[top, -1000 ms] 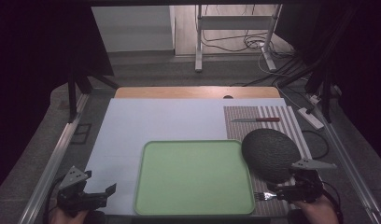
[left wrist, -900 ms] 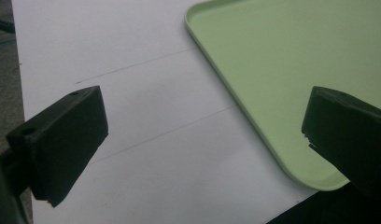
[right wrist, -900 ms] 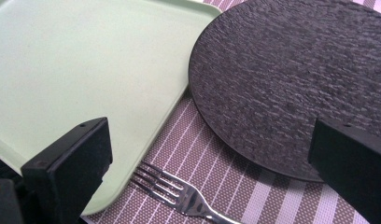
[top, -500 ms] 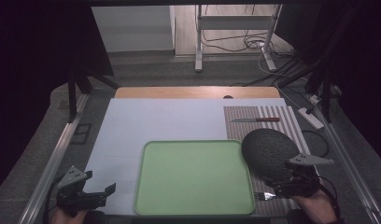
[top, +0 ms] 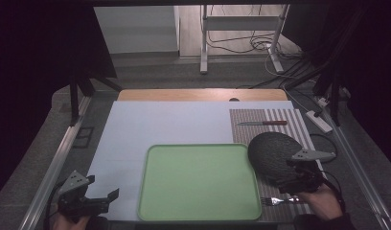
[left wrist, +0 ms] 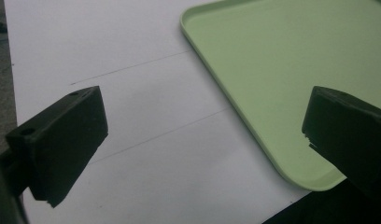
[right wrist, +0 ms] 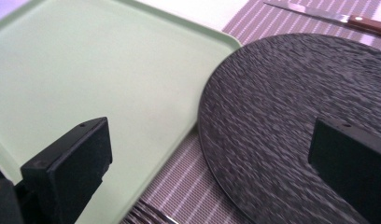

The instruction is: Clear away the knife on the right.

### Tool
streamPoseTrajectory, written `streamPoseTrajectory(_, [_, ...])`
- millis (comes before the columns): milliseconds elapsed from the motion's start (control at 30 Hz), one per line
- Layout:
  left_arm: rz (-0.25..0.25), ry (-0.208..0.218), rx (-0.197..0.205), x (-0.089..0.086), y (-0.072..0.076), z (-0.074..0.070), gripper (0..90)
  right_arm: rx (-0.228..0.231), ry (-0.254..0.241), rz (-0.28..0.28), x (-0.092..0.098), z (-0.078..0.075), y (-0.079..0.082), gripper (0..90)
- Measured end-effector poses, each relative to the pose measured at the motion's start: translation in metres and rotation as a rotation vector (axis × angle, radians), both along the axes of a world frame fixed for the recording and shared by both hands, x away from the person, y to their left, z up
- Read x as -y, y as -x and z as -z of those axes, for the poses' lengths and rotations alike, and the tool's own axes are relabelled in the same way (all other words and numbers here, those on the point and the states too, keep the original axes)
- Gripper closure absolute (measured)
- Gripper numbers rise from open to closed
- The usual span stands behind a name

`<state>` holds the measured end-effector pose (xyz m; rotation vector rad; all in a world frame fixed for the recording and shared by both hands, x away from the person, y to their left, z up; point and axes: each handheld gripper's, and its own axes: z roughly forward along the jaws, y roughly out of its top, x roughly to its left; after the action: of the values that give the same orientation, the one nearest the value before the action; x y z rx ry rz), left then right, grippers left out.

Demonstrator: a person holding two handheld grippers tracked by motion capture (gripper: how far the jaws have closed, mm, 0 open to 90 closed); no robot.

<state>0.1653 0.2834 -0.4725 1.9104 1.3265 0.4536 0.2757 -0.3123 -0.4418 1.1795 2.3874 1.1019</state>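
Observation:
A pale green tray (top: 198,182) lies at the front middle of the white table top. To its right, a dark round plate (top: 270,151) rests on a striped placemat (top: 280,127), with a fork (top: 276,200) near the mat's front edge and a red-handled knife (top: 263,123) at its back. My right gripper (top: 285,178) hovers open over the plate's near edge; its own view shows the plate (right wrist: 291,116) and tray (right wrist: 86,70) between the jaws. My left gripper (top: 103,188) stands open at the front left, beside the tray's corner (left wrist: 282,70), holding nothing.
The fork's tines (right wrist: 146,215) show at the bottom, on the placemat (right wrist: 188,186), and the knife (right wrist: 347,18) lies beyond the plate. Metal rails (top: 54,172) run along both table sides. A wooden strip (top: 203,94) edges the back. Cables lie on the floor behind.
My right gripper has moved forward and slightly left, from beside the fork to over the plate's near edge. The left gripper has barely shifted.

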Motion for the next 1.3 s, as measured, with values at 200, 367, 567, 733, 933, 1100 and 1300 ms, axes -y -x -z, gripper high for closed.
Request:
streamPoseTrajectory(200, [0.002, -0.003, 0.005, 0.000, 0.000, 0.000, 0.0, -0.001, 0.010, -0.017, -0.005, -0.001, -0.014, 0.0])
streamPoseTrajectory(367, [0.002, -0.007, 0.004, 0.001, 0.000, 0.000, 0.0, -0.012, 0.013, -0.014, -0.005, 0.000, -0.029, 0.0])
streamPoseTrajectory(567, [0.011, -0.004, 0.000, 0.001, 0.000, 0.000, 0.0, -0.011, 0.016, 0.007, -0.007, 0.000, -0.045, 0.0])
streamPoseTrajectory(733, [0.024, 0.008, -0.009, 0.000, -0.001, 0.000, 0.1, -0.009, 0.036, 0.027, -0.010, 0.001, -0.060, 0.0])
streamPoseTrajectory(933, [0.029, 0.008, -0.012, 0.000, -0.001, 0.000, 0.6, -0.008, 0.058, 0.043, -0.014, 0.003, -0.079, 0.0])
streamPoseTrajectory(1100, [0.034, 0.004, -0.016, 0.001, -0.002, 0.001, 0.7, -0.016, 0.072, 0.069, -0.014, 0.006, -0.095, 0.0])
streamPoseTrajectory(1300, [0.037, -0.001, -0.020, 0.001, -0.003, 0.001, 0.6, -0.026, 0.113, 0.094, -0.016, 0.011, -0.115, 0.0])
